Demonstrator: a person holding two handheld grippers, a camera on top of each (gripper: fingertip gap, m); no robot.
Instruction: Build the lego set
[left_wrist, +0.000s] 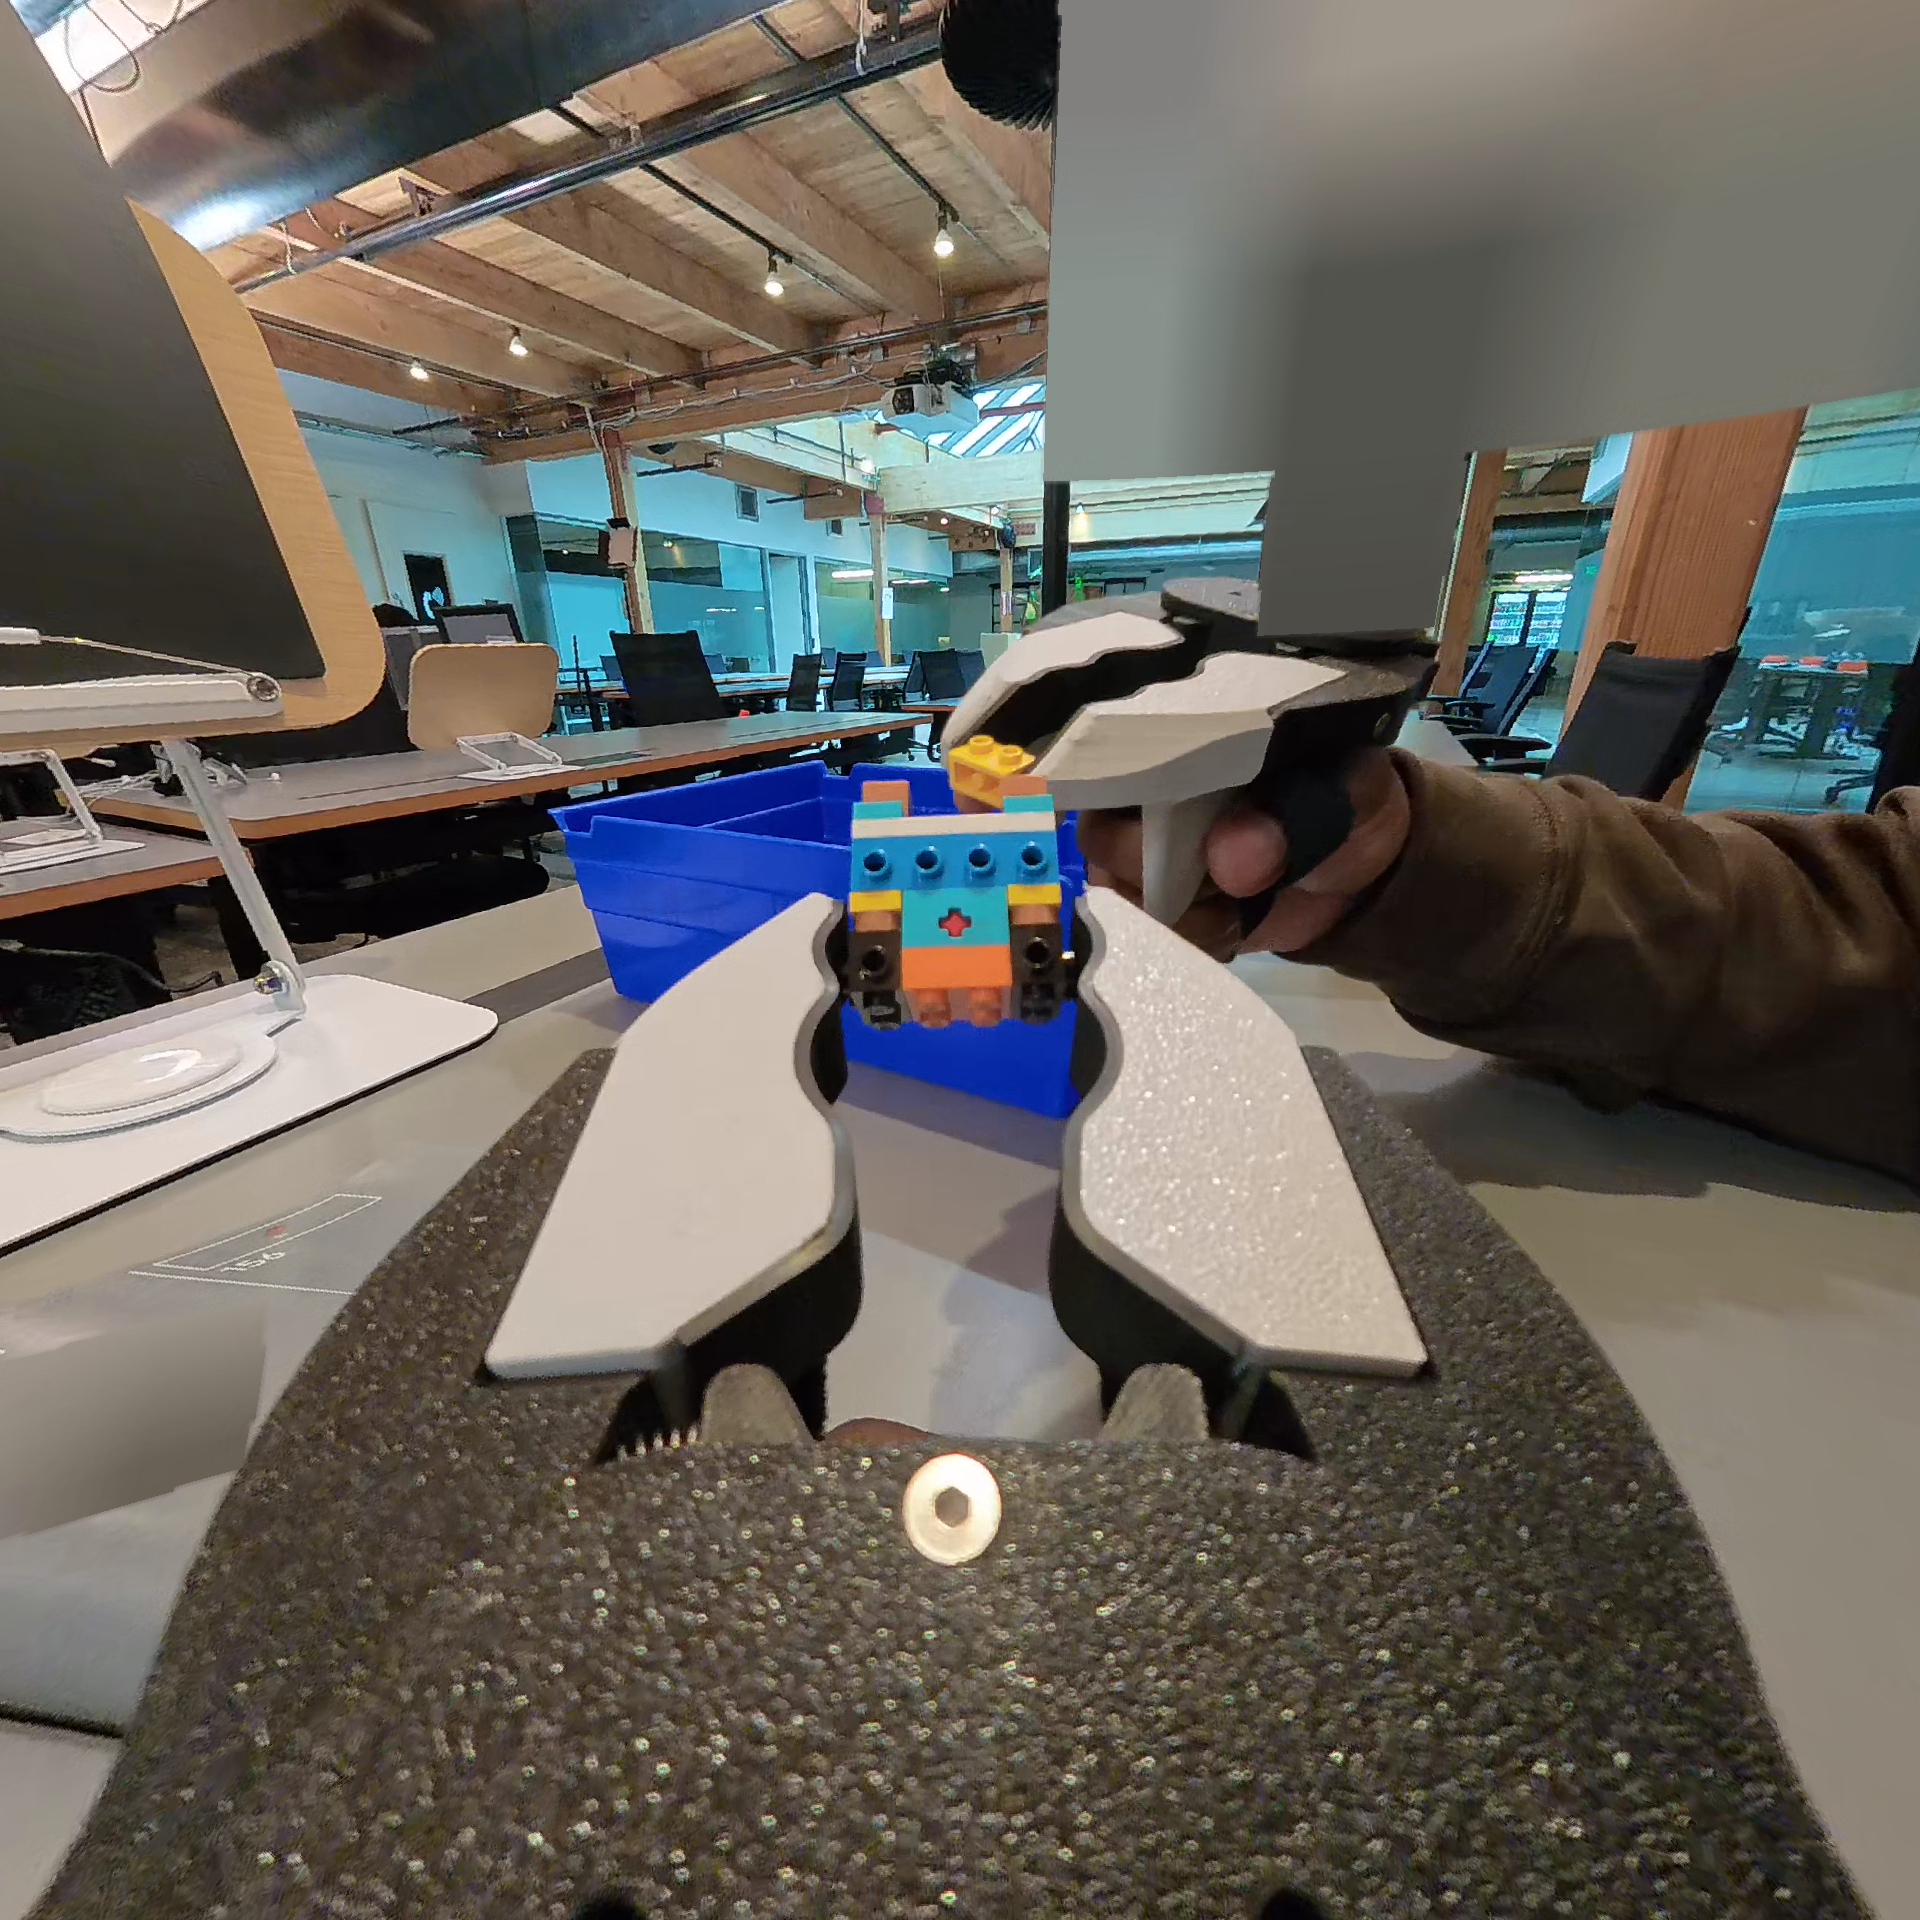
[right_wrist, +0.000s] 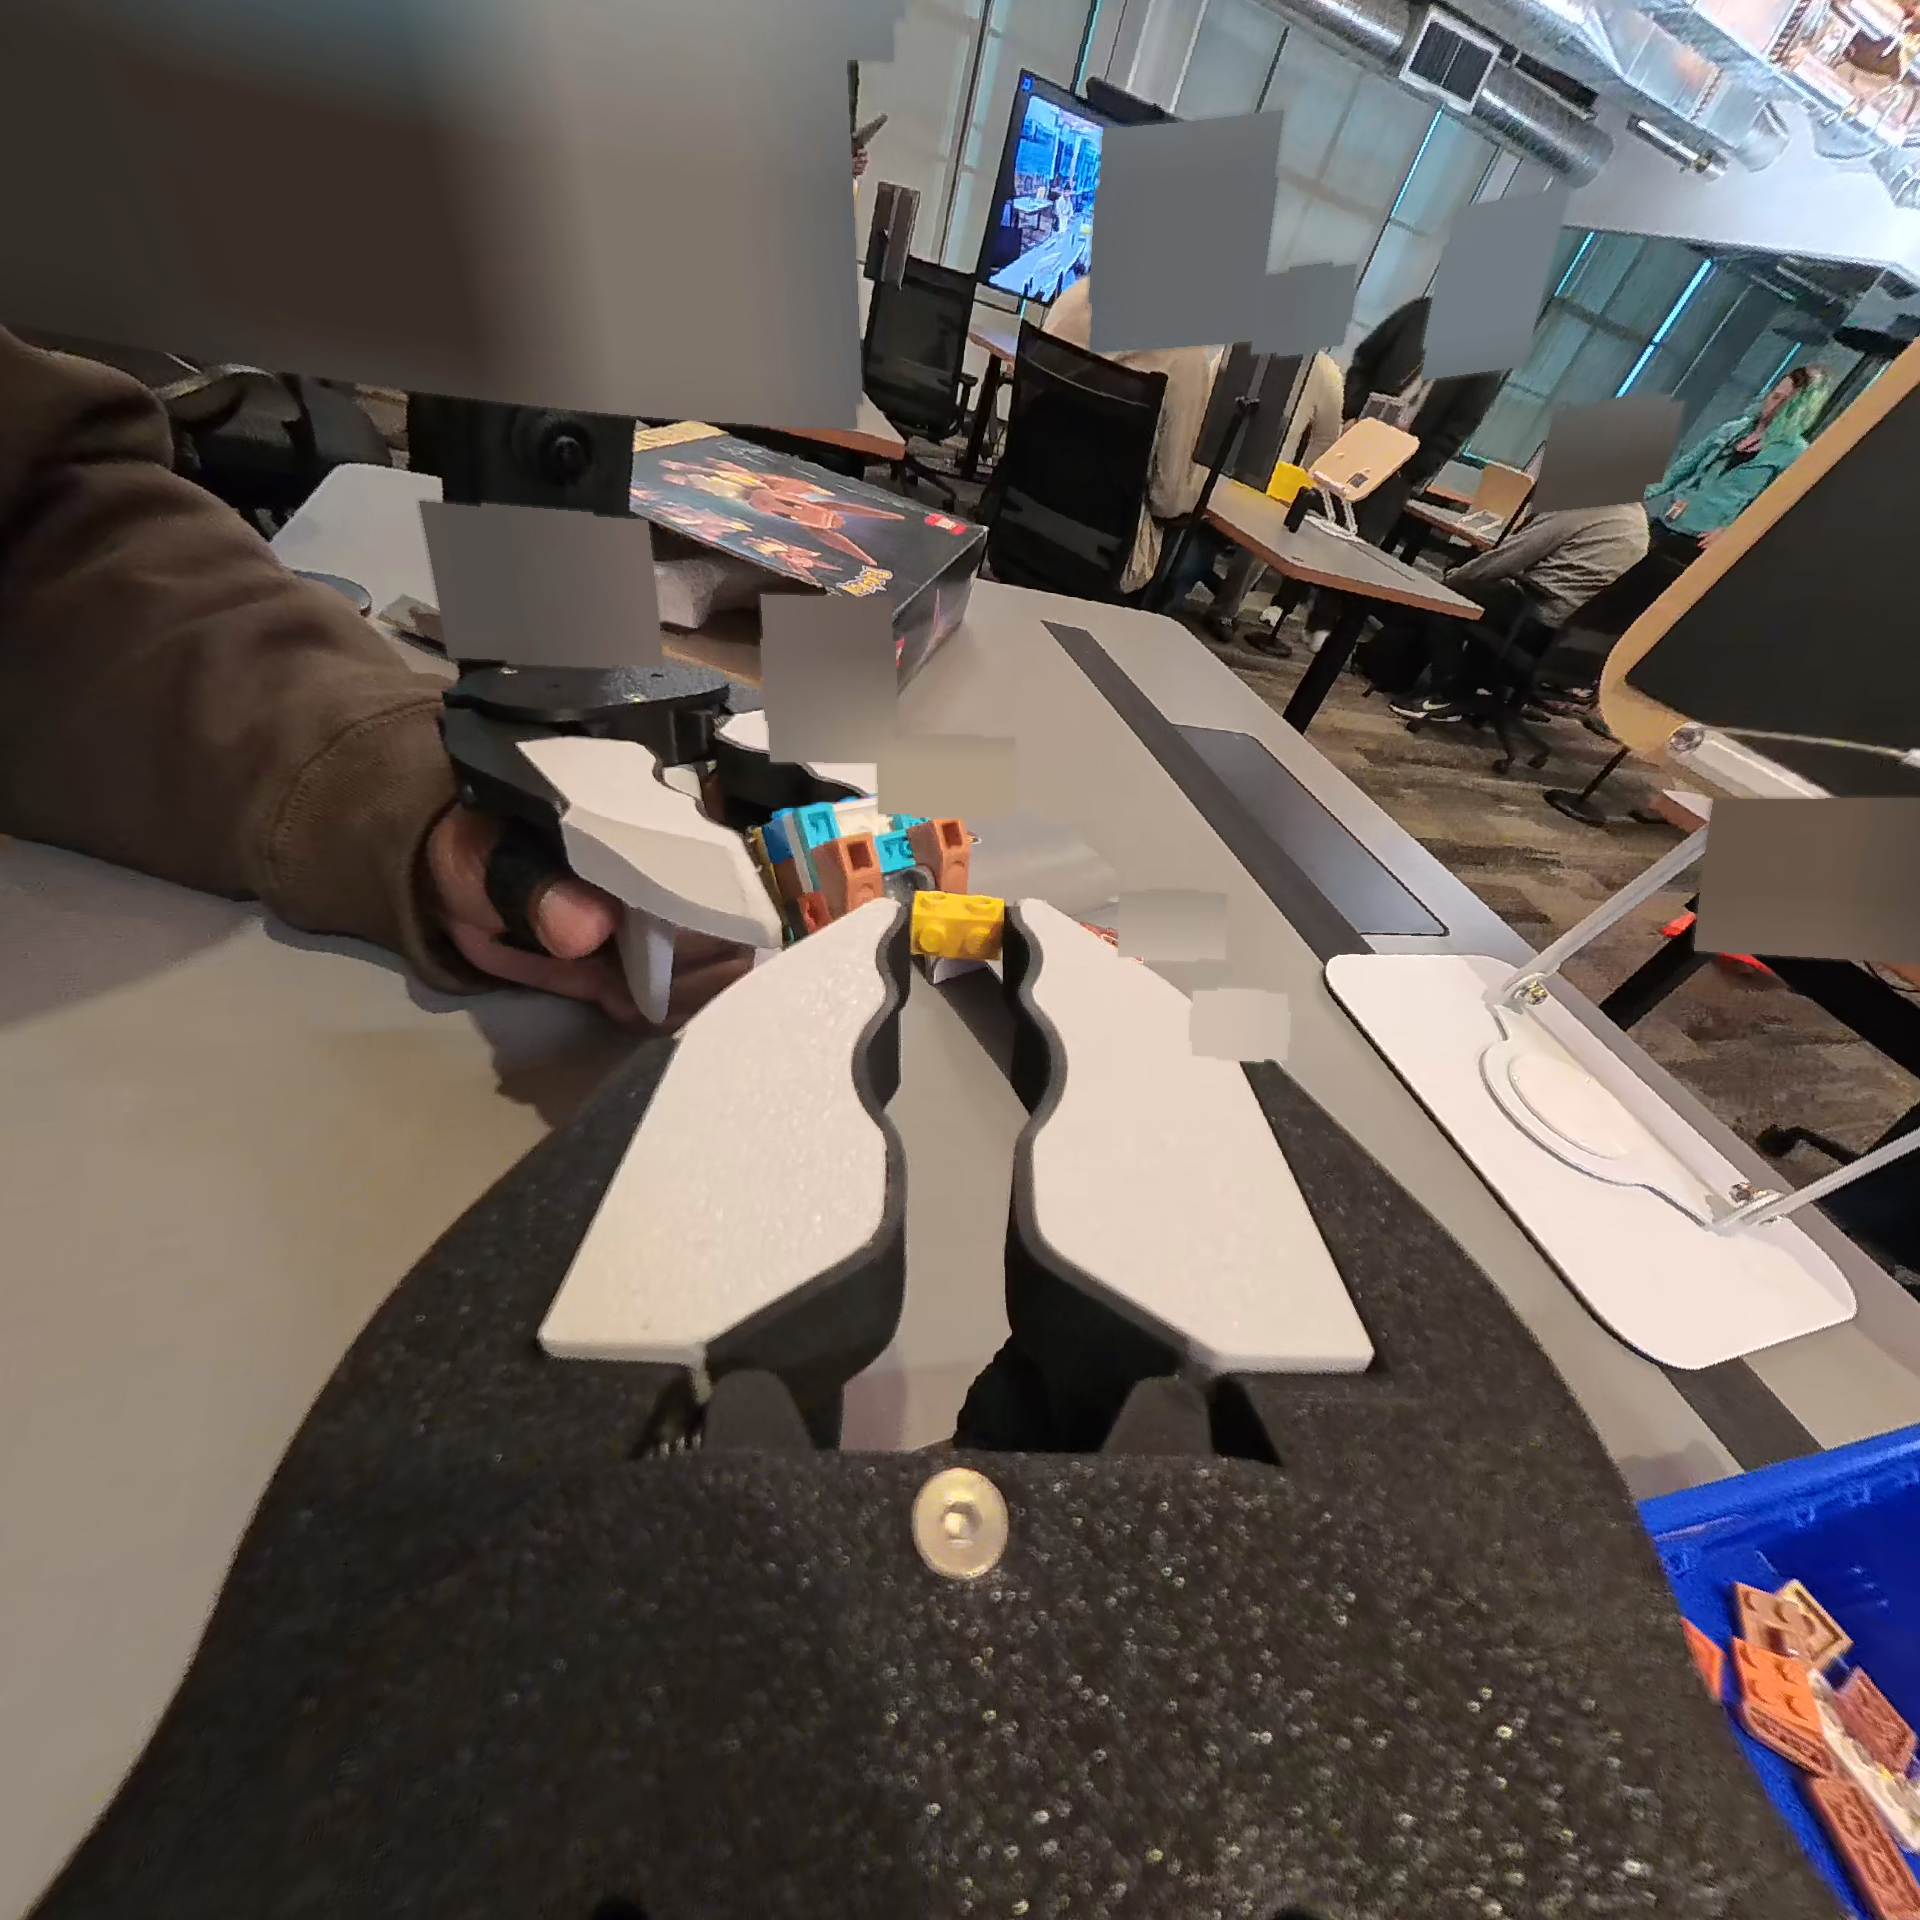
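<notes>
My left gripper (left_wrist: 956, 951) is shut on a small lego build (left_wrist: 954, 914) of blue, teal, orange, black and brown bricks, held above the grey table. My right gripper (right_wrist: 958, 925) is shut on a small yellow brick (right_wrist: 957, 924). In the left wrist view the right gripper (left_wrist: 1013, 764) holds the yellow brick (left_wrist: 989, 767) just above the build's top right corner, close to it; I cannot tell if they touch. In the right wrist view the left gripper (right_wrist: 790, 883) holds the build (right_wrist: 862, 852) right behind the yellow brick.
A blue bin (left_wrist: 717, 883) stands just behind the build; in the right wrist view its corner (right_wrist: 1787, 1538) holds several brown bricks (right_wrist: 1808, 1704). A white monitor base (left_wrist: 187, 1060) stands at the left. The lego box (right_wrist: 821, 540) lies farther along the table. People sit at desks beyond. Both grippers' tips are close together, under 4 cm apart.
</notes>
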